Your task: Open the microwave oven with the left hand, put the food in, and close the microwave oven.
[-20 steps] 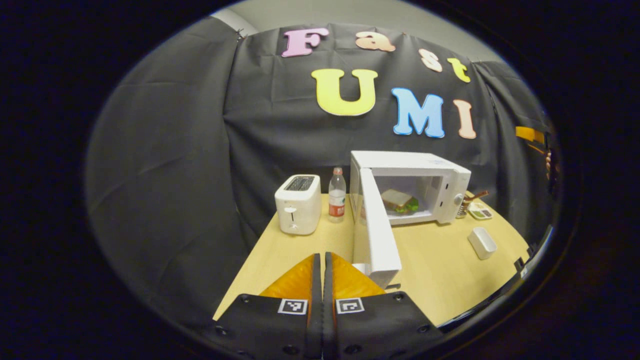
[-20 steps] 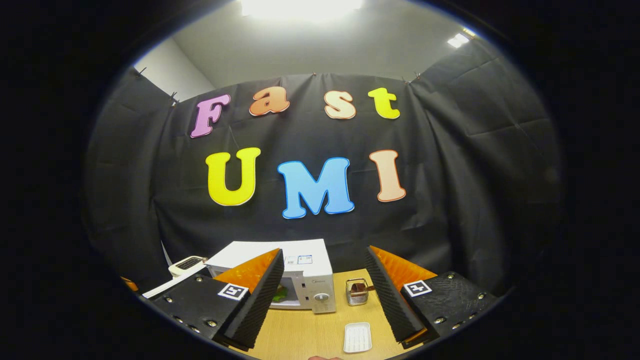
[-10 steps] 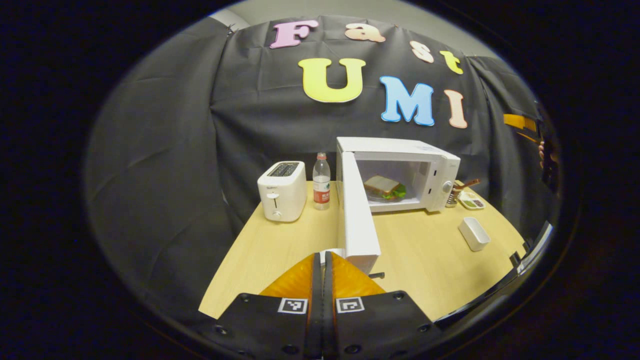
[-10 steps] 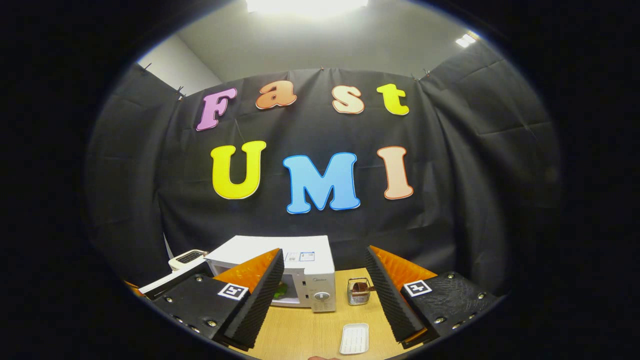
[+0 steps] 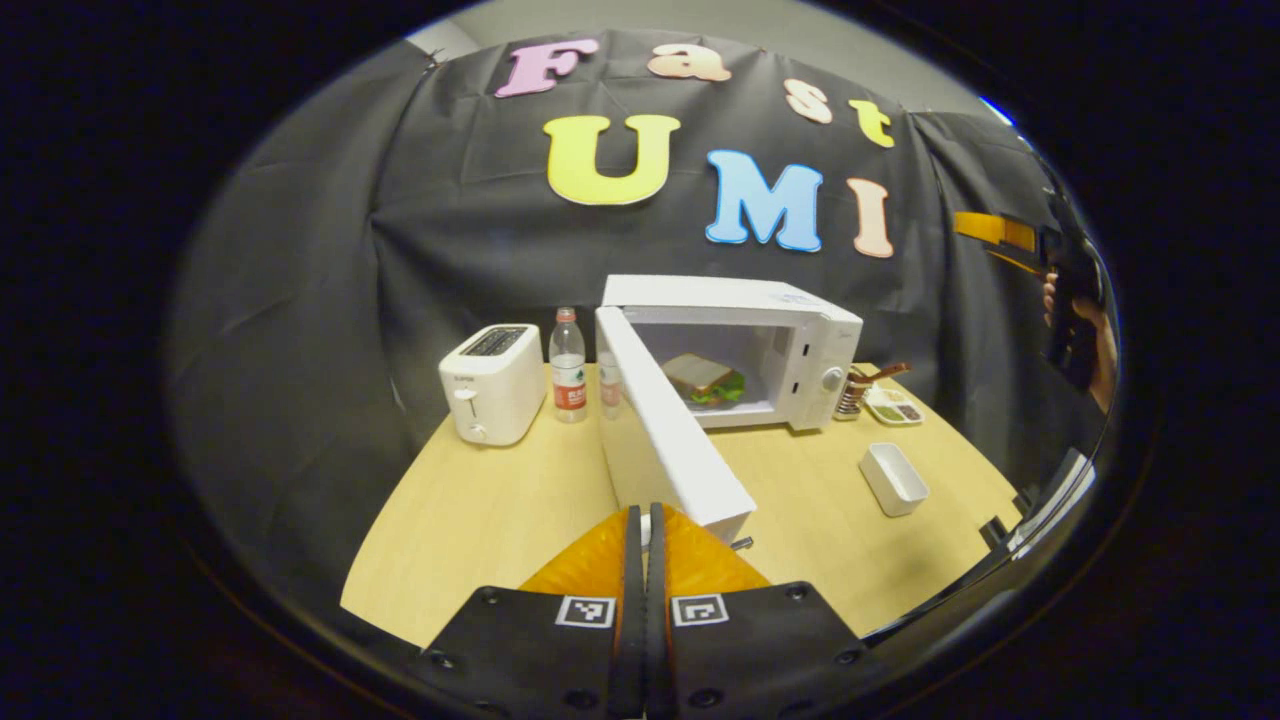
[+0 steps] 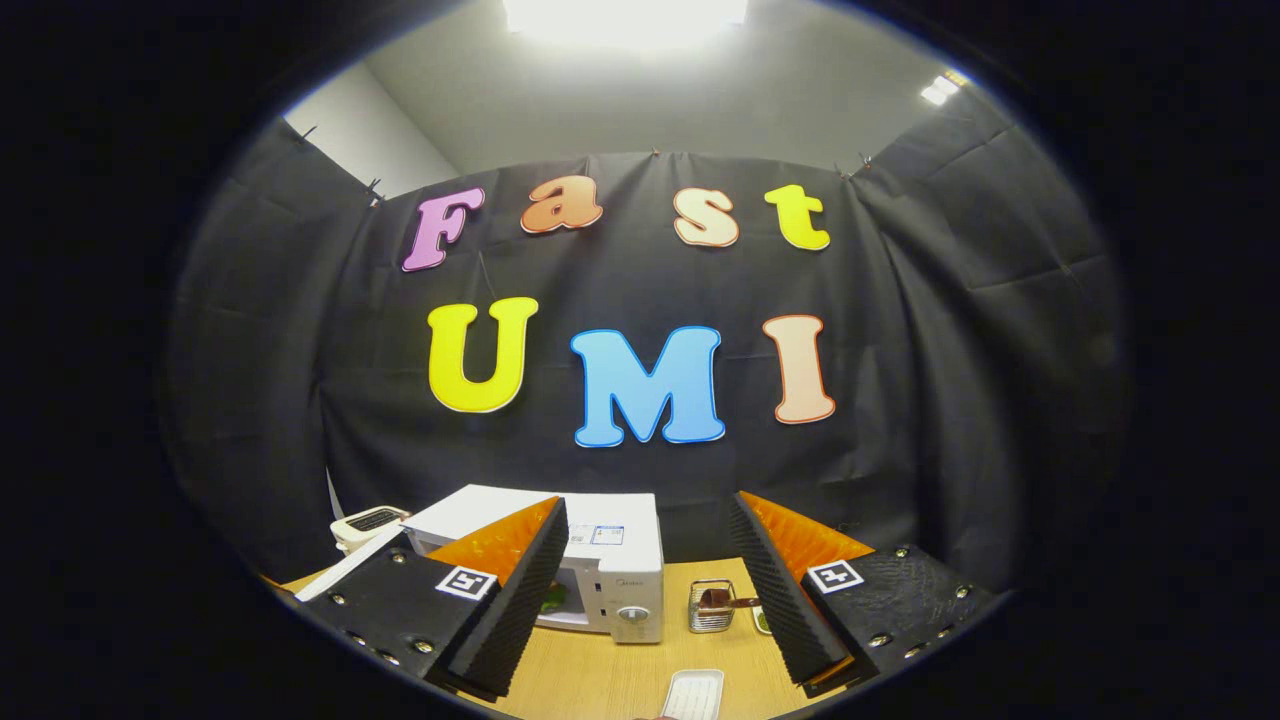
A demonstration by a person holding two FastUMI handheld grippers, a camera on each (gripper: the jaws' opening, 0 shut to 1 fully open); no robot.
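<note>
Microwave sits at the table's far edge, door swung out toward the near edge, sandwich inside the cavity. Left gripper: fingers pressed together, empty, just behind the door's free edge. Right gripper: jaws spread, empty. Door looks rigid, light and hinged; best pushed flat on its outer face near the free edge.

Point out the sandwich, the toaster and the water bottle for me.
sandwich [image 5: 706,378], left gripper view, on its top bread slice.
toaster [image 5: 492,395], left gripper view, on its front side.
water bottle [image 5: 568,366], left gripper view, on its body above the label.
</note>
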